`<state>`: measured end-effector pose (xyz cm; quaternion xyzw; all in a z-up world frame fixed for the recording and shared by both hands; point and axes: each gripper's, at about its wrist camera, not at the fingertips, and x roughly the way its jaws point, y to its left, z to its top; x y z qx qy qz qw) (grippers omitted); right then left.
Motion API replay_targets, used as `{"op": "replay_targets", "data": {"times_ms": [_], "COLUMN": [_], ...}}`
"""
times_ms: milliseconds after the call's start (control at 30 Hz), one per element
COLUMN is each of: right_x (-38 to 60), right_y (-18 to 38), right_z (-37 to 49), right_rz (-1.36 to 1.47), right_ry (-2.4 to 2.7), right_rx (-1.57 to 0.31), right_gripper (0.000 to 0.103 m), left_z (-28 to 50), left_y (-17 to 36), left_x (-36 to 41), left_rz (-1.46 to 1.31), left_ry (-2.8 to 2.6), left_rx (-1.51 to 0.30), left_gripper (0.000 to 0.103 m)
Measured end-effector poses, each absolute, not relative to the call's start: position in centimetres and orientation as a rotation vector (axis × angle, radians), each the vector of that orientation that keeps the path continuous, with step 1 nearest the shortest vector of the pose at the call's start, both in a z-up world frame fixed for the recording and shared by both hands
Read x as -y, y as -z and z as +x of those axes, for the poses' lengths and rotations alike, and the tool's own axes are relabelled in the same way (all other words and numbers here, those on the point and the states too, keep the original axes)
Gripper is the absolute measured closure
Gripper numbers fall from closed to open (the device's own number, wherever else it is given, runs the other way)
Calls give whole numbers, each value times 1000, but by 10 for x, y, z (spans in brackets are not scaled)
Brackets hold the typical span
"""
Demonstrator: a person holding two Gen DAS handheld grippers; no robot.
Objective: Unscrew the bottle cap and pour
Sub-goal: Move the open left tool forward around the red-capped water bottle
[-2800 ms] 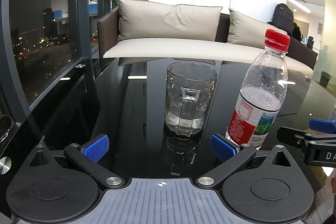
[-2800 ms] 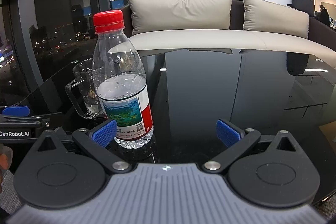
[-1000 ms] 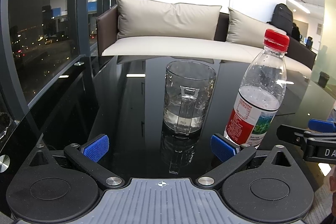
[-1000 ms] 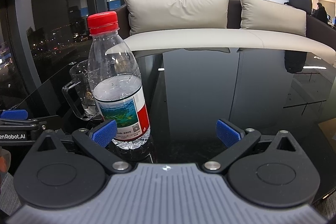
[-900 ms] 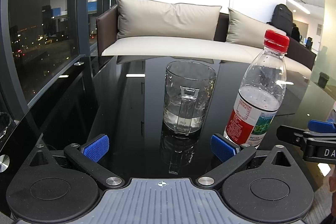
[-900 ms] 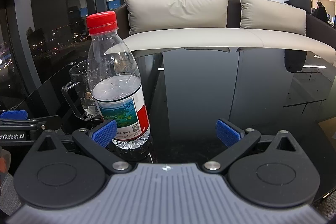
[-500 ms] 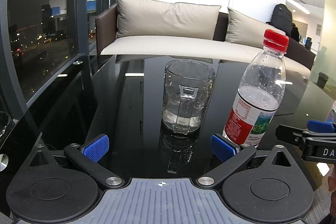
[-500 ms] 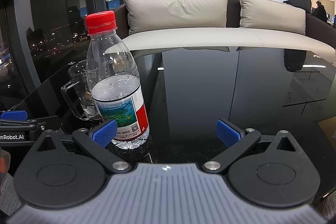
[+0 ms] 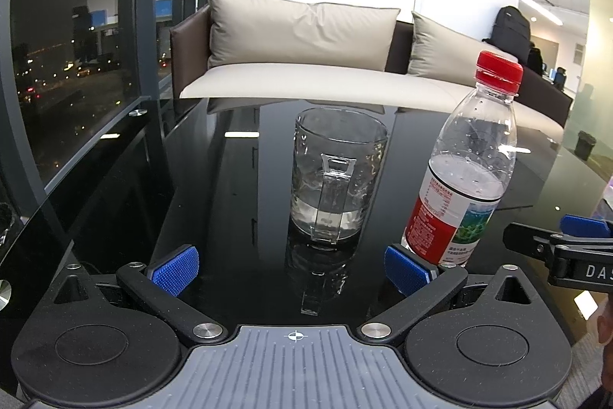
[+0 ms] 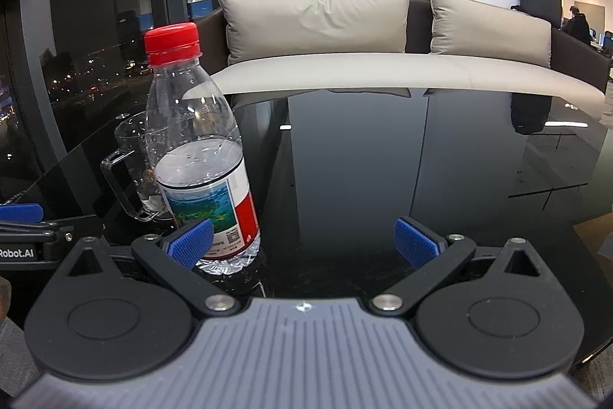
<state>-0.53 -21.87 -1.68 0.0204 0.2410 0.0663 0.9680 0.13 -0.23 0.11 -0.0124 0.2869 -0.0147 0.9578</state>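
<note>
— What do you see on the table (image 9: 214, 202)?

— A glass mug (image 9: 339, 181) and a water bottle (image 9: 465, 175). They stand side by side on the shiny black top, near each other but not touching. The mug is straight ahead of my left gripper (image 9: 293, 269), with its handle facing me.

— Is there anything in them?

— The mug has a little clear water at the bottom — just a low layer. The bottle is about half full, with small drops stuck on the inside above the water. Its red cap (image 9: 499, 71) is still on, and it stands up straight.

— Are you holding anything?

— No. My left gripper has its blue pads (image 9: 175, 270) wide apart, and the mug sits past them, out in front. My right gripper (image 10: 306, 243) is spread wide too, with nothing between its pads. In that view the bottle (image 10: 199, 156) is just by the left pad, and the mug (image 10: 132, 171) peeks out behind it.

— What is at the back?

— A sofa (image 9: 329, 79) with pale cushions, past the far edge of the table.
</note>
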Motion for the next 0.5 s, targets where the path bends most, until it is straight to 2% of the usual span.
{"op": "replay_targets", "data": {"times_ms": [500], "right_x": [232], "right_y": [14], "right_z": [-1], "right_rz": [27], "right_ry": [-98], "right_rx": [-476], "right_gripper": [0], "left_z": [1], "left_y": [2], "left_x": [15], "left_rz": [-47], "left_ry": [105], "left_rx": [-597], "left_gripper": [1]}}
